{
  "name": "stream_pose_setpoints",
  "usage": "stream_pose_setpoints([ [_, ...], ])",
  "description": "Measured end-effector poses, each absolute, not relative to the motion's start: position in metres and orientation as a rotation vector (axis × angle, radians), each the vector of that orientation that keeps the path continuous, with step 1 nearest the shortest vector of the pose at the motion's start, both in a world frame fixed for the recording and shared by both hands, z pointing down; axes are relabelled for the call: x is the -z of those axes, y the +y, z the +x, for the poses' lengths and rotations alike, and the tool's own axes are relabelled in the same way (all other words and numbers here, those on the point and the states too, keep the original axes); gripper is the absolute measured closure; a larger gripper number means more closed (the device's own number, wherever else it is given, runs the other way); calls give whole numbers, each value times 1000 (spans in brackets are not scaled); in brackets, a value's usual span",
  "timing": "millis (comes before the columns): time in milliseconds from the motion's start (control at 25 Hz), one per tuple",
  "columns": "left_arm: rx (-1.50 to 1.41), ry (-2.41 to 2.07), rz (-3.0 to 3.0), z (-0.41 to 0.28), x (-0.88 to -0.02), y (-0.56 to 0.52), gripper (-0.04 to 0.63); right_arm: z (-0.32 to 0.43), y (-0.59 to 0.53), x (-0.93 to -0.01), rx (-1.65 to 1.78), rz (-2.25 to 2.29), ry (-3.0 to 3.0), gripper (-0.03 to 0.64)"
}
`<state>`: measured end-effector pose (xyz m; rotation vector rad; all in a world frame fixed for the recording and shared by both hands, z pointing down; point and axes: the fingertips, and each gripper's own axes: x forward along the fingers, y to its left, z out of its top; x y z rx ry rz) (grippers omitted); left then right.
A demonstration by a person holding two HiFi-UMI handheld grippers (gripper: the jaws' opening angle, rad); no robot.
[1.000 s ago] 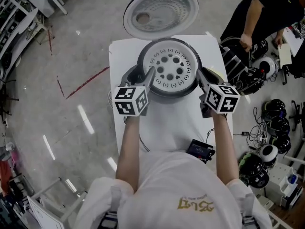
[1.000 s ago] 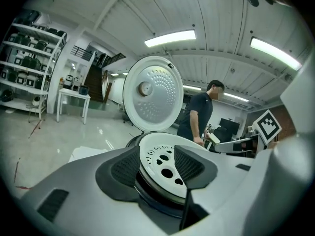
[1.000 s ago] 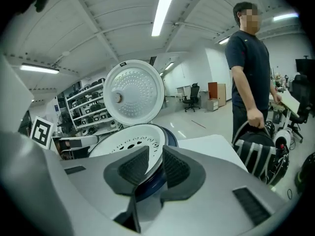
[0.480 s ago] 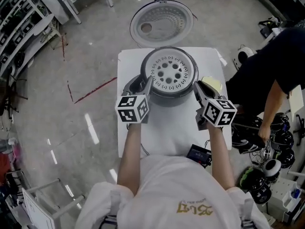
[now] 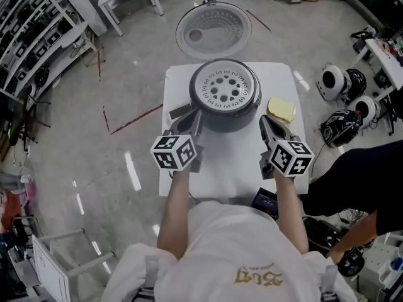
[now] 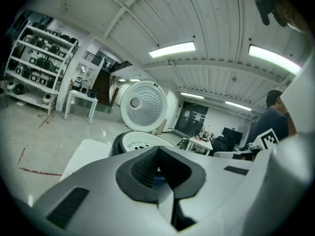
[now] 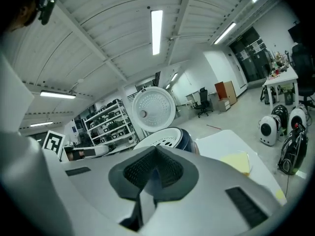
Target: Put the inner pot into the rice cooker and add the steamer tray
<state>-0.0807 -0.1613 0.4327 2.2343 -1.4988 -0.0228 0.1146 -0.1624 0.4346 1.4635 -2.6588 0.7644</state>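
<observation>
The rice cooker (image 5: 227, 124) stands on the far part of the table (image 5: 230, 162), with the steamer tray (image 5: 225, 90) in it; its open lid (image 5: 213, 30) is behind; a pad (image 5: 281, 110) lies to its right.

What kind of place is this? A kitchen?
Probably a lab or workshop, not a kitchen: racks of gear line one side, round white devices sit on the floor, and the rice cooker stands on a small table.
</observation>
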Motion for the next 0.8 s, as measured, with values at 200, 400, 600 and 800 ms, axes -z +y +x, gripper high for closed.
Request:
stream_pose_setpoints([
  [200,19,-1472,2222,-81,-429,-142,580,112,-139,-435,-721,1468,-2648,606],
  [400,-11,-1497,2223,-78,-435,-125,580,118,-127,-437,-687,1479,-2644,606],
  [600,26,-1500,2220,-85,-430,-116,580,110,-120,-432,-659,1480,-2655,606],
  [800,50,-1483,2223,-85,-427,-117,580,107,-119,-432,-637,1467,-2642,606],
])
